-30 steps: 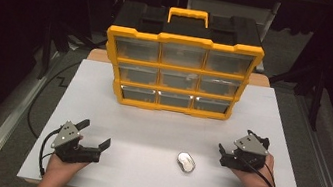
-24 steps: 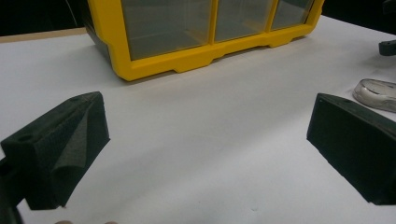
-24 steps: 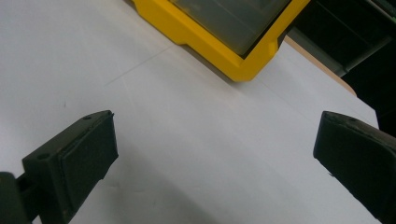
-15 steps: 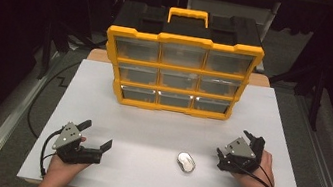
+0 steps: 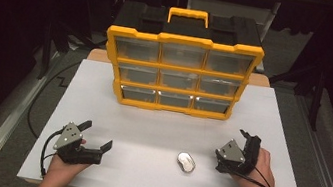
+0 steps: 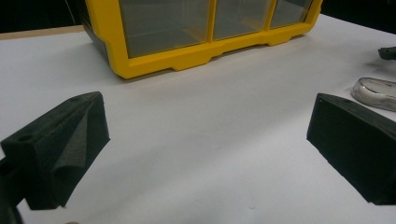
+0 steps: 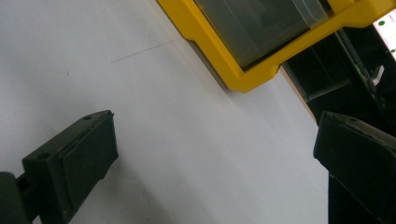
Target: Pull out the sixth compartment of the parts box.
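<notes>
A yellow and black organizer (image 5: 180,70) with clear drawers stands upright at the back middle of the white table (image 5: 160,123). Its bottom drawers (image 6: 187,23) are shut, and its lower right corner (image 7: 252,46) is also in sight. A small clear oval piece (image 5: 186,162) lies on the table near the front, and I see it again (image 6: 376,92) past one jaw. My left gripper (image 5: 95,134) rests at the front left, open and empty (image 6: 205,126). My right gripper (image 5: 234,144) is held at the front right, just right of the oval piece, open and empty (image 7: 215,140).
The organizer's yellow handle (image 5: 188,15) sticks up on top. A wooden edge (image 5: 97,54) shows behind the white sheet. Dark floor and black stands surround the table. A black cable (image 5: 41,104) runs off the left side.
Both hands shifted only slightly: the left gripper settled a little nearer the front edge, and the right gripper drifted a bit left toward the oval piece. The jaws stayed apart.
</notes>
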Motion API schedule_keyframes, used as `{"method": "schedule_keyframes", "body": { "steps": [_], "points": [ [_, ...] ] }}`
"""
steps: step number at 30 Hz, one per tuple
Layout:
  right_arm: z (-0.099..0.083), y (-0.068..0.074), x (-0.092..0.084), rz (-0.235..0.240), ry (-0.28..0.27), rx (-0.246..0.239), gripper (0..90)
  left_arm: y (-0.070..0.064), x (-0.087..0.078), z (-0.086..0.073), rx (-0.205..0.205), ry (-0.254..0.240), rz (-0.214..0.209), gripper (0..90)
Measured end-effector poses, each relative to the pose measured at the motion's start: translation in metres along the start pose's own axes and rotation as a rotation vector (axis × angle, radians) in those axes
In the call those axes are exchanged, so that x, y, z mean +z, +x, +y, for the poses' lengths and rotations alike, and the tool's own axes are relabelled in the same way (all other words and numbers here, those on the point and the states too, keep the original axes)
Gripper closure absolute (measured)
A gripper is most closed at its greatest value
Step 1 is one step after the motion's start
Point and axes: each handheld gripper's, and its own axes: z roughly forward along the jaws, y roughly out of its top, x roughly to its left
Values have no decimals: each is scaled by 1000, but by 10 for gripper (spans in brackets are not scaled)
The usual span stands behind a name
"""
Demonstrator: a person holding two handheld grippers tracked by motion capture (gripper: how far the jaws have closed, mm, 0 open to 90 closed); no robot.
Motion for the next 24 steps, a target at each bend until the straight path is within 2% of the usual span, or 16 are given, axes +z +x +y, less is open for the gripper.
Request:
{"method": "schedule_keyframes", "body": {
  "steps": [1, 2, 4, 6, 8, 10, 15, 18, 23, 24],
  "points": [
    [1, 1, 0, -5, -3, 1, 1, 0, 0, 0, 0, 1, 0, 2],
    [2, 2, -2, -11, 6, -45, 1, 0, 0, 0, 0, 1, 0, 2],
    [3, 3, -1, -12, 1, -46, 1, 0, 0, 0, 1, 1, 0, 2],
    [5, 3, -2, -25, 2, -93, 1, 0, 0, 0, 3, 2, 0, 2],
    [6, 6, -3, -27, 7, -87, 1, 0, 0, 0, 2, 3, -1, 2],
    [8, 7, -4, -37, -1, -119, 1, 0, 0, 0, 6, 7, -3, 2],
    [11, 10, -6, -41, 4, -152, 2, 0, 0, 0, 9, 9, -4, 2],
    [13, 12, -7, -61, 6, -186, 2, 0, 1, 0, 10, 8, -4, 2],
    [16, 14, -10, -75, 22, -268, 2, -1, 0, 0, 11, 5, -3, 2],
    [16, 14, -10, -75, 22, -268, 2, -1, 0, 0, 11, 3, -2, 2]
  ]
}}
